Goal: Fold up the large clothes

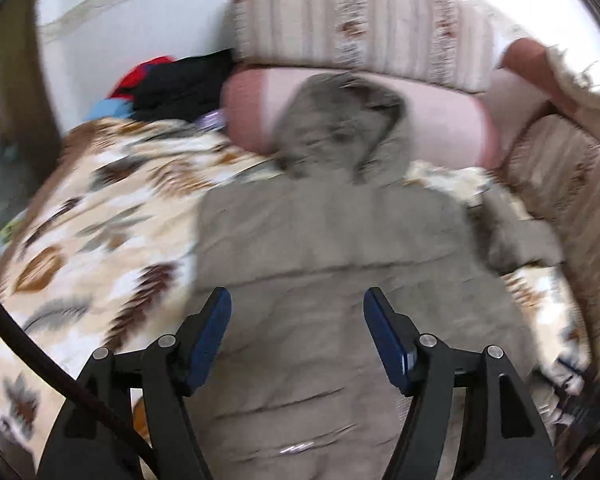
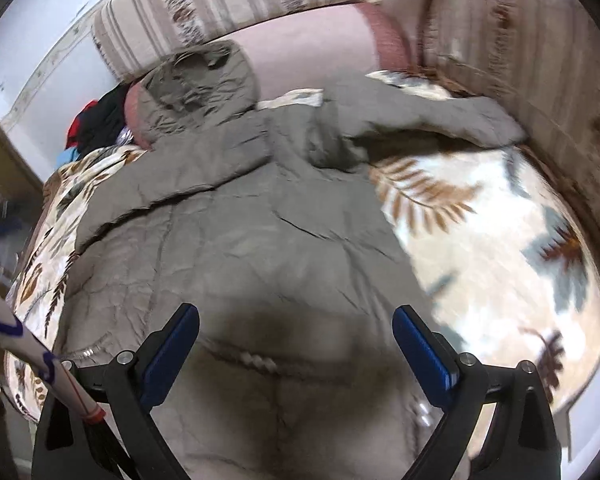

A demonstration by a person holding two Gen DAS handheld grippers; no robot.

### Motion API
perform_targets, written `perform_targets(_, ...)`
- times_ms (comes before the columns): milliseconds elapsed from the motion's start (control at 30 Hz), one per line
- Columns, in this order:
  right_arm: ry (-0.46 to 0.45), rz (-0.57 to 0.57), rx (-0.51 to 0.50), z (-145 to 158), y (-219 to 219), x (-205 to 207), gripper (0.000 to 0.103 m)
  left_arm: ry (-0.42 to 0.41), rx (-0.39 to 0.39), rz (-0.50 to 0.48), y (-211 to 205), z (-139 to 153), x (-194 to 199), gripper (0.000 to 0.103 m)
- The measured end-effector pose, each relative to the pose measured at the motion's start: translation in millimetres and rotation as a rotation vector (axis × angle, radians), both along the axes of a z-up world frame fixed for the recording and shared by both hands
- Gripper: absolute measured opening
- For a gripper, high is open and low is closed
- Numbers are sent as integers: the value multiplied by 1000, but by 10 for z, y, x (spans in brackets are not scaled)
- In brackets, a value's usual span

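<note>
A grey-brown quilted hooded jacket lies flat on a leaf-patterned blanket. Its hood rests against a pink bolster. In the right wrist view the jacket fills the middle, with its hood at the far end and one sleeve stretched to the right. My left gripper is open above the jacket's lower body, holding nothing. My right gripper is open above the jacket's lower part, near a zipper, holding nothing.
Striped cushions stand along the back and the right side. A pile of black, red and blue clothes lies at the far left by the wall. The blanket spreads to the right of the jacket.
</note>
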State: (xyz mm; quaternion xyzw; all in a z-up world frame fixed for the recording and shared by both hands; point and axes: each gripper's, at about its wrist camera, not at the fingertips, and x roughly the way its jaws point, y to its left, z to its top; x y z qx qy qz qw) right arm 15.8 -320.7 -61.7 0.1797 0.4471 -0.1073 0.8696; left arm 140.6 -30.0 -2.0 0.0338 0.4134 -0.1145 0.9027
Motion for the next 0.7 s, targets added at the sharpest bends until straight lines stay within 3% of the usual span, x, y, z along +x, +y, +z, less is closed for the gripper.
perform_targets(267,47,15,-2,-363,-110,1393,99,87,-42,131,568,-415,-259,68)
perform_targets(400,94,-52,114,-670,-276,2071,99,131,-38,158,631,-576,-242,68)
perform_targets(467,119,-75,154,-783,-324,2256,86,149,-43,156,613,-624,-209,68)
perform_targets(500,138,-66,163,-824,-327,2329,60,153,-44,155,599,-639,-192,68)
perform_targets(533,147,-60,145,-829,-325,2366,45,159,-45,151,586,-661,-176,68)
perform_targets(600,125,-73,79,-768,-345,2379,29,165,-47,139,543,-699,-151,68)
perform_targets(700,134,-124,43,-777,-469,2352,24,173,-46,124,460,-739,-131,68)
